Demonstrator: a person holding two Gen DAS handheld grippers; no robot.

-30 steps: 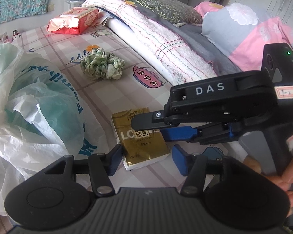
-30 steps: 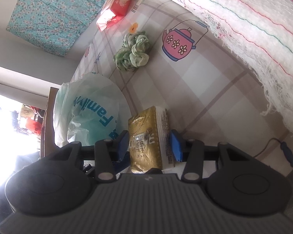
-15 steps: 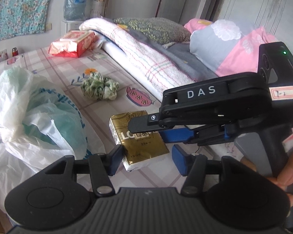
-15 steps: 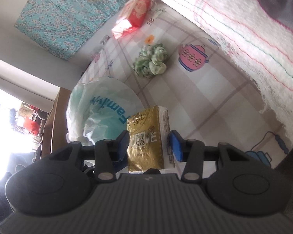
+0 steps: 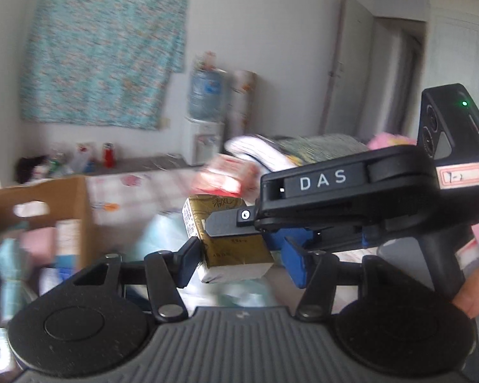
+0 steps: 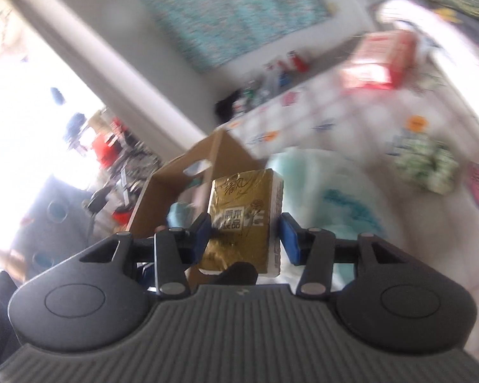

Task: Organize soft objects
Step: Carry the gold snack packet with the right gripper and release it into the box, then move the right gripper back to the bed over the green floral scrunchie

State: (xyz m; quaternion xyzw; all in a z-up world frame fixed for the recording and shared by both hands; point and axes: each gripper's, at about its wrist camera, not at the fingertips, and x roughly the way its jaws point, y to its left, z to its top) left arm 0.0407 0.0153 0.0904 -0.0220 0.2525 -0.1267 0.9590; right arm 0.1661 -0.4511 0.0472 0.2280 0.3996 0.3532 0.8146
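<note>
While the right gripper (image 6: 243, 235) fingers clamp the gold tissue pack (image 6: 242, 220) aloft, the left gripper (image 5: 239, 263) gapes empty.

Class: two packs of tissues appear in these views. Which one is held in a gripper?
The gold tissue pack, gripped between the right gripper pads, off the bed. The red-and-white pack lies untouched on the bed farther back.
</note>
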